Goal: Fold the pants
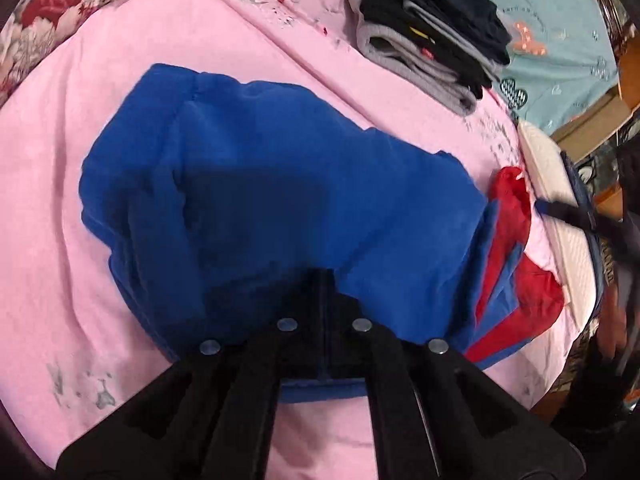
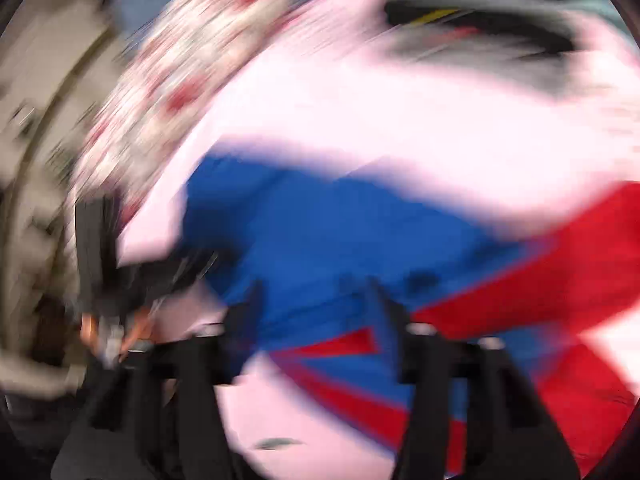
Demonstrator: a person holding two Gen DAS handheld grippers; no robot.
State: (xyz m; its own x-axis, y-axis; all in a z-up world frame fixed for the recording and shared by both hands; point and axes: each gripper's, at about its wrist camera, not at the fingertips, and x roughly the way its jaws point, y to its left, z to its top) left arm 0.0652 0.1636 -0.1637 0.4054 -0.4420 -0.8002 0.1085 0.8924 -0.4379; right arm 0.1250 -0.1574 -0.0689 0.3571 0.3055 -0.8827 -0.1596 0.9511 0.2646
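Blue pants with red panels [image 1: 280, 184] lie folded over on the pink bedsheet [image 1: 60, 208]. My left gripper [image 1: 325, 292] hangs just above their near edge, jaws close together with a narrow gap; no cloth shows clearly between them. In the right wrist view, heavily blurred by motion, the same pants [image 2: 340, 232] spread under my right gripper [image 2: 316, 292], whose fingers [image 2: 250, 308] stand apart over the blue cloth near the red stripes [image 2: 540, 292]. The right gripper also shows far right in the left wrist view [image 1: 560, 212], beside the red end.
A stack of folded dark and grey clothes [image 1: 432, 36] sits at the far side of the bed. A floral quilt [image 1: 52, 12] lies at the far left, a teal sheet [image 1: 560, 40] behind the stack. The bed's white edge [image 1: 560, 200] runs along the right.
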